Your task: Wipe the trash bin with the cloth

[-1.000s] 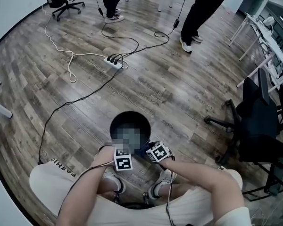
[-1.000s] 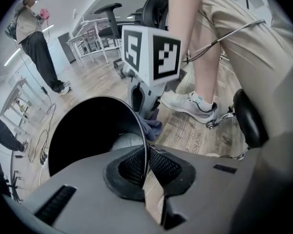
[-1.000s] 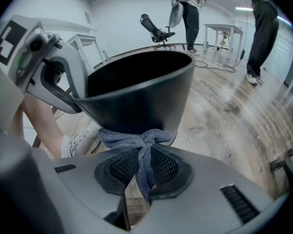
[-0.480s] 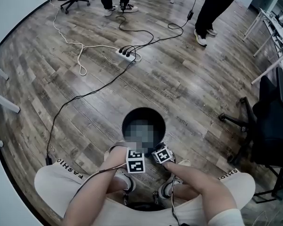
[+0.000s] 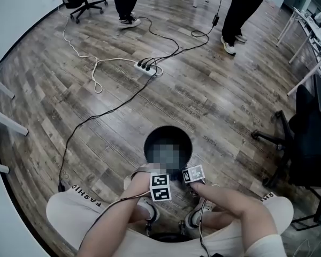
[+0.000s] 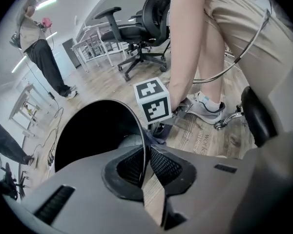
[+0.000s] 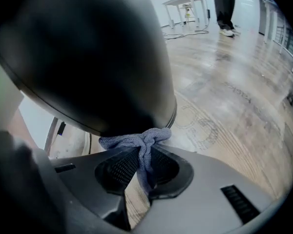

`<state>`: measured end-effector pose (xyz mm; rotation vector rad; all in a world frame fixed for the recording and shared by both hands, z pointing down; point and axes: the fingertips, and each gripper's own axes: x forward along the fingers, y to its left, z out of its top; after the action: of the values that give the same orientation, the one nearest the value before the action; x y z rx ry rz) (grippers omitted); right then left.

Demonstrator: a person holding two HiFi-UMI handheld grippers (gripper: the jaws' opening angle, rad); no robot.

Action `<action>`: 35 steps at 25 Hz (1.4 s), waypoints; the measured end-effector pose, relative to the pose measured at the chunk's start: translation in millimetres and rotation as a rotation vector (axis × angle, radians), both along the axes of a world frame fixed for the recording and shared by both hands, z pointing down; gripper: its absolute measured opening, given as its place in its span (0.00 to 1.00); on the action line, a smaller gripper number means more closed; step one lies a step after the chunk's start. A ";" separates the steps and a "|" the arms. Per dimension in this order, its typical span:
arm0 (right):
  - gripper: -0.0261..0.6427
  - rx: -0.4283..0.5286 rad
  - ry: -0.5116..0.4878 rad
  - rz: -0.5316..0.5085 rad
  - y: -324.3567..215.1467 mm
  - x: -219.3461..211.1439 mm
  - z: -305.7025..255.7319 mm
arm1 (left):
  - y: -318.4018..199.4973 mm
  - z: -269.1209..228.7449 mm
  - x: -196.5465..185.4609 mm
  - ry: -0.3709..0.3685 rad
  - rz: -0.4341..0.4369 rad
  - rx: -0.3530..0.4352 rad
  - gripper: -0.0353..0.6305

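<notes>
Left gripper (image 6: 147, 152): pads pinch the rim of the round black plastic trash bin (image 6: 95, 130). The jaws have just eased open slightly, with the rim between them.
Right gripper (image 7: 144, 155): clenched on the bunched grey-blue fabric cloth (image 7: 134, 141), which is pressed against the bin's outer wall just past the fingertips.
Wiping looks under way; how much is cleaned is unclear.

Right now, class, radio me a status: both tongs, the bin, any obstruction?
Left tongs clamp the bin rim, jaws just easing open. Right tongs shut on the cloth, against the bin's outside. Cable on floor, clear of bin.

Wood-plank floor (image 5: 53, 90) with power strip (image 5: 146, 67) and office chair (image 5: 310, 143).
</notes>
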<state>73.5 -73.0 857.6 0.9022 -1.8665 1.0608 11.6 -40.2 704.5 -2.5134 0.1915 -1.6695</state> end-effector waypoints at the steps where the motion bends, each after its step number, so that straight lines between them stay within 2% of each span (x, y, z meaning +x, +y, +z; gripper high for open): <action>1: 0.15 0.001 -0.004 0.011 -1.3 2.7 -11.7 | -0.5 0.8 1.1 -0.002 -0.013 0.000 0.12; 7: 0.15 0.052 -0.037 -0.111 8.0 13.0 -114.3 | -1.5 -2.8 13.9 0.026 -0.102 -0.021 0.12; 8: 0.15 0.065 -0.046 -0.129 9.7 12.9 -132.2 | 0.1 -5.1 14.6 0.043 -0.089 -0.022 0.12; 11: 0.15 0.096 -0.058 -0.170 14.2 12.2 -173.8 | 1.8 -13.8 11.7 0.059 -0.033 -0.010 0.25; 14: 0.15 0.124 -0.044 -0.224 18.8 16.9 -205.9 | 1.0 -15.2 -1.1 -0.001 0.015 -0.002 0.31; 16: 0.15 0.142 -0.047 -0.245 22.6 17.9 -220.0 | 4.8 -8.0 -16.0 -0.043 0.032 -0.053 0.31; 18: 0.15 0.154 -0.060 -0.253 27.6 14.3 -228.1 | 6.8 -1.8 -27.3 -0.044 0.016 -0.103 0.32; 19: 0.15 0.159 -0.067 -0.257 30.0 10.9 -231.9 | 5.4 0.1 -30.1 -0.045 0.011 -0.096 0.32; 22: 0.15 0.174 -0.087 -0.272 32.7 -0.5 -234.5 | -1.7 6.5 -32.1 -0.102 0.044 0.005 0.31; 24: 0.15 0.189 -0.092 -0.288 30.7 -6.6 -232.1 | -6.0 9.6 -32.1 -0.143 0.057 0.060 0.24; 25: 0.15 0.192 -0.090 -0.298 30.4 -8.6 -229.8 | -6.8 9.8 -31.7 -0.150 0.050 0.063 0.20; 30: 0.15 0.197 -0.042 -0.373 28.4 -9.6 -202.3 | -4.0 7.8 -25.2 -0.143 -0.012 0.017 0.20; 35: 0.15 0.202 0.011 -0.394 12.0 -7.2 -169.1 | 0.3 7.7 -9.8 -0.133 -0.043 0.017 0.18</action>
<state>66.3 -60.9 688.5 0.6102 -2.0595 0.6359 1.8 -39.9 712.2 -2.3911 0.2480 -1.8357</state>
